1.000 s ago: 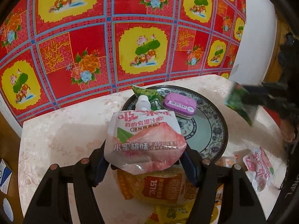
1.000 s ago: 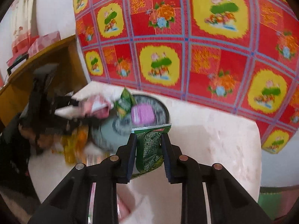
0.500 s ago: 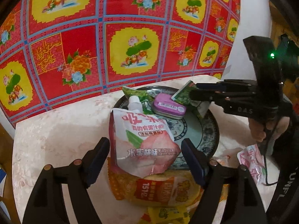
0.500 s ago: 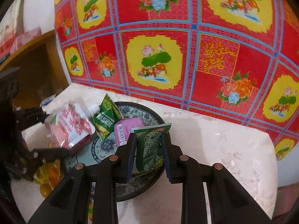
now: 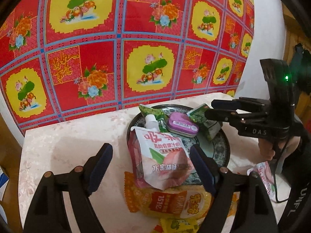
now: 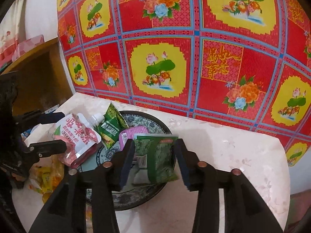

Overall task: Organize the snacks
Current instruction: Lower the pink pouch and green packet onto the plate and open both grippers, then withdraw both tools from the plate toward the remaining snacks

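- My right gripper (image 6: 155, 163) has just been opening its jaws; they stand apart now. The green packet (image 6: 158, 155) is between them, but the pads do not press on it any more. Its picture is blurred, so I judge it is slipping down onto the plate (image 6: 155, 120).
- My left gripper (image 5: 149, 167) has also just been opening, and its jaws are wide apart. The peach jelly pouch (image 5: 163, 155) lies free between them, nearer the right finger; whether it touches that pad I cannot tell.
- The long axis of this pouch runs away from me, with the white cap (image 5: 151, 120) at the far end over the plate and the bottom end resting on the yellow bag (image 5: 175, 202).
- Further in the plate lie a second green packet (image 6: 110, 128) and a purple tin (image 5: 181, 124), just beside each other.
- Outside the plate, the yellow bag and some small yellow candies (image 5: 178, 226) are directly under my left gripper, so I think the left hand is nearer to them.
- One pink packet (image 5: 263, 176) lies on the table (image 5: 77, 136) on the right-hand side, under my right hand (image 5: 279, 147); the right hand is nearer to it.
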Demonstrator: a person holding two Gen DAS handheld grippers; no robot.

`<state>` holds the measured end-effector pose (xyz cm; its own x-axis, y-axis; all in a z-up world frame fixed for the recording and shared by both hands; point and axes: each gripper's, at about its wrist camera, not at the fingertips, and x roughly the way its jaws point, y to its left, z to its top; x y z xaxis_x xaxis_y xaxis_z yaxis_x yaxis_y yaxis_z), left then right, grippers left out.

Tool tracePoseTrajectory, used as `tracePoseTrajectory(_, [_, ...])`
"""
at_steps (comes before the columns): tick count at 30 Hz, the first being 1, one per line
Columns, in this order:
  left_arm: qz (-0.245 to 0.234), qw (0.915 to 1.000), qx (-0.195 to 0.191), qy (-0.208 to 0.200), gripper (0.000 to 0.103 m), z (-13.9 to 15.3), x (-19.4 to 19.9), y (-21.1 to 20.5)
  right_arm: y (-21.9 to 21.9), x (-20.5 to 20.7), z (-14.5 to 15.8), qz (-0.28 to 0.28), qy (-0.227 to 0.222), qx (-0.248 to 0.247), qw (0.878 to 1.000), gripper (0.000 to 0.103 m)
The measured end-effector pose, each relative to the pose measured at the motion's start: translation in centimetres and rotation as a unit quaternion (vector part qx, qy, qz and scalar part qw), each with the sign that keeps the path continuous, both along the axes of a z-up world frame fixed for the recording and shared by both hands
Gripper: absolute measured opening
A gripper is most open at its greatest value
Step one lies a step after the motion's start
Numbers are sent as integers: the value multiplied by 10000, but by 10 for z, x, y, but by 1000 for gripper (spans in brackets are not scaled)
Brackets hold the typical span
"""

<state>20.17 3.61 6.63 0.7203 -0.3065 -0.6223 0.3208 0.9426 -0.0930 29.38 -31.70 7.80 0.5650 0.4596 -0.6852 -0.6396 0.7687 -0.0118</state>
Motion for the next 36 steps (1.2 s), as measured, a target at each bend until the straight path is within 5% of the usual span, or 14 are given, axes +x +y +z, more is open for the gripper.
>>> tracePoseTrajectory(6, [-38,9999,88,76,85,-3,0,-4,3,-2,-2,46,-21,-104,9999,48])
tracePoseTrajectory(10, [161,9992,73,-352,85,14,-11,0,4,-2,-2,90,-53,-168,9998,48])
tracePoseTrajectory(17, [192,9993,179,-283,85,40,-30,-2,4,-9,22,-39,104,-276,9996,48])
tracePoseTrajectory(26, [132,9969,371,-675,85,67,-95,-17,-4,-78,59,270,-362,-316,9985,48])
tracePoseTrajectory(36, [-14,9972,253,-706,85,65,-158,-33,-22,-156,56,568,-314,-146,9978,48])
